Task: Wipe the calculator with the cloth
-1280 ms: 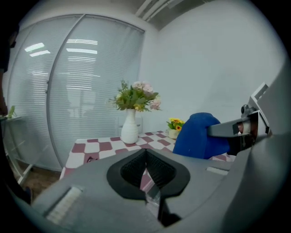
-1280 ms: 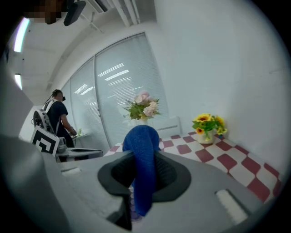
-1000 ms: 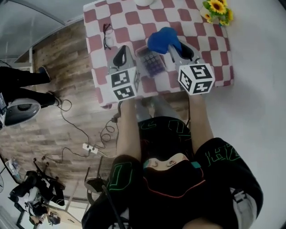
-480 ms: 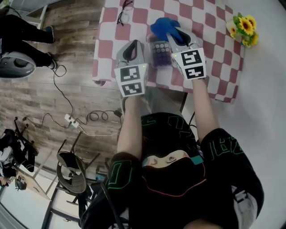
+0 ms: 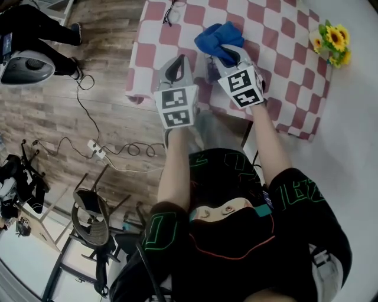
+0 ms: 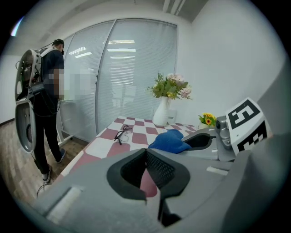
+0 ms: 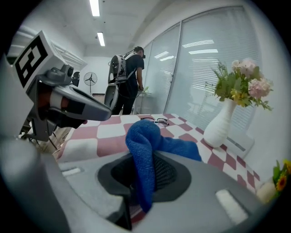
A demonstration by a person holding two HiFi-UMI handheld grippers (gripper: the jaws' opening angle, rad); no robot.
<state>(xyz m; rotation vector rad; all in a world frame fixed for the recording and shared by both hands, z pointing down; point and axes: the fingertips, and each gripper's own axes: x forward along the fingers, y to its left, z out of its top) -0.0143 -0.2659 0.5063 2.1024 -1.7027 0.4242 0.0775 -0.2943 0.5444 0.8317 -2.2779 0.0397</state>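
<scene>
My right gripper (image 5: 226,54) is shut on a blue cloth (image 5: 217,35), which bunches out past its tips over the checked table (image 5: 277,35). In the right gripper view the cloth (image 7: 143,141) hangs folded between the jaws of that gripper (image 7: 145,168). The calculator is almost wholly hidden under the right gripper and cloth; only a dark sliver (image 5: 209,69) shows between the two grippers. My left gripper (image 5: 175,72) hovers at the table's near edge, jaws shut and empty (image 6: 148,154). From there the cloth (image 6: 168,141) lies just to its right.
Black glasses (image 5: 173,10) lie at the table's far left. A white vase of flowers (image 6: 161,113) and a small sunflower bunch (image 5: 332,41) stand at the far side and right corner. A person with a backpack (image 6: 47,91) stands beyond the table's left end. Cables run over the wooden floor.
The right gripper and cloth have slid over the calculator, which showed plainly between the grippers before and is now covered. The left gripper stays at the near edge.
</scene>
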